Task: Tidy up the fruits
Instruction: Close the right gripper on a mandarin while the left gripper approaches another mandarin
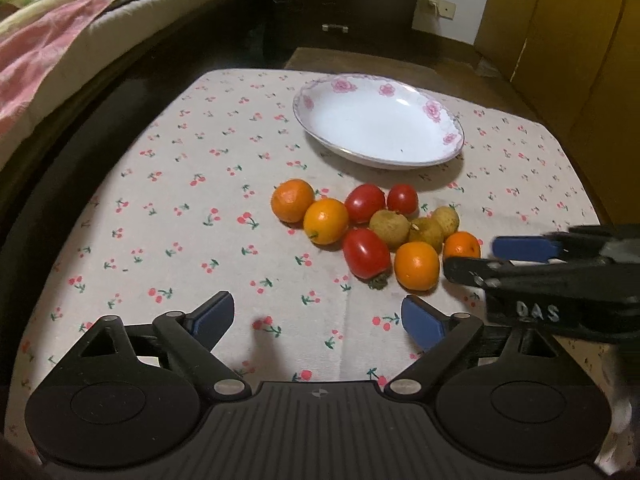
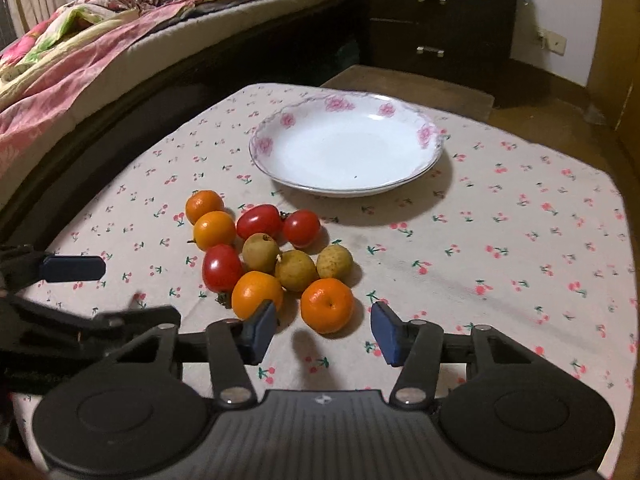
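Tablecloth (image 2: 500, 200), right gripper (image 1: 472, 258) blurred, cropped

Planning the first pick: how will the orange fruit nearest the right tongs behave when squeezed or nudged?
The orange fruit looks round and smooth, so it will probably roll on the flat tablecloth. Glossy skin may slip between pads. It nearly touches a neighbouring orange fruit, so a nudge may scatter the cluster.

Setting: a bedroom in a home. A bed (image 2: 120, 40) with a rumpled pink floral quilt (image 2: 60, 92) runs along the left side. A dark wooden chest of drawers with metal bar handles (image 2: 436, 24) stands against the far white wall, beside a wall socket (image 2: 554, 42). Yellow-brown wooden cabinet doors (image 1: 568, 40) line the right side. A small table under a cream cherry-print cloth (image 2: 500, 220) carries a white porcelain plate with pink roses (image 2: 424, 134).
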{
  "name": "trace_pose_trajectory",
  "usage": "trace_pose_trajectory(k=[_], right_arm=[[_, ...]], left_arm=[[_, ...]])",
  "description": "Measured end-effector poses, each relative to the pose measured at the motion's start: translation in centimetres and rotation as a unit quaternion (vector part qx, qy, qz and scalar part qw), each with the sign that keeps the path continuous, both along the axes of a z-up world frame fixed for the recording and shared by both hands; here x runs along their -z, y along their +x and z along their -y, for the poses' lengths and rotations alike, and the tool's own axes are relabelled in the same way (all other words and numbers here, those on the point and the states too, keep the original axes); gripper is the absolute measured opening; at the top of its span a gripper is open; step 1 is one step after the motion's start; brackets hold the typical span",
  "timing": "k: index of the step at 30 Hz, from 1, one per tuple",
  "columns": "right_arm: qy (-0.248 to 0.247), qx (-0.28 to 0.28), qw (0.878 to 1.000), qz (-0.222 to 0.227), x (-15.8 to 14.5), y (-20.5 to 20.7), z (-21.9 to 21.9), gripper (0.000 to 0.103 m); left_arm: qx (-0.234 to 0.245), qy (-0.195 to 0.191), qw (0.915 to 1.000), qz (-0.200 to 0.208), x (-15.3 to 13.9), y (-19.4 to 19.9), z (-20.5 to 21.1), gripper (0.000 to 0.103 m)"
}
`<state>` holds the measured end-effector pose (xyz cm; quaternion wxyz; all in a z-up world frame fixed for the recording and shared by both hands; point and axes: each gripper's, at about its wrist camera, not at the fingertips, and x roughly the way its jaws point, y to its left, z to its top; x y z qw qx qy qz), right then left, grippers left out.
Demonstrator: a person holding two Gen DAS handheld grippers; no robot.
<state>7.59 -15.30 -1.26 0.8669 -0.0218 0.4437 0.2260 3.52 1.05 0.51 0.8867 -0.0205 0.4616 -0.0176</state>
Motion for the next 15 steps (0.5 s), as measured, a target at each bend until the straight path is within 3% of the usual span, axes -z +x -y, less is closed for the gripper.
trace_pose_trajectory(k=[10, 12, 15], right_arm=[[-0.006, -0.016, 1.000, -0.019, 1.1, 1.7, -0.7, 0.041], [-0.003, -0.014, 1.000, -0.022, 1.1, 2.1, -0.6, 0.034], [0.000, -0.019, 0.999, -0.031, 0.9, 2.5, -0.3, 0.031]], left_arm=[[0.003, -0.017, 0.9996, -0.021, 0.9, 0.5, 0.1, 0.089], [0.008, -0.018, 0.9995, -0.023, 1.0, 0.6, 0.3, 0.087], [0.017, -0.024, 0.9992, -0.026, 1.0, 0.6, 0.5, 0.082]])
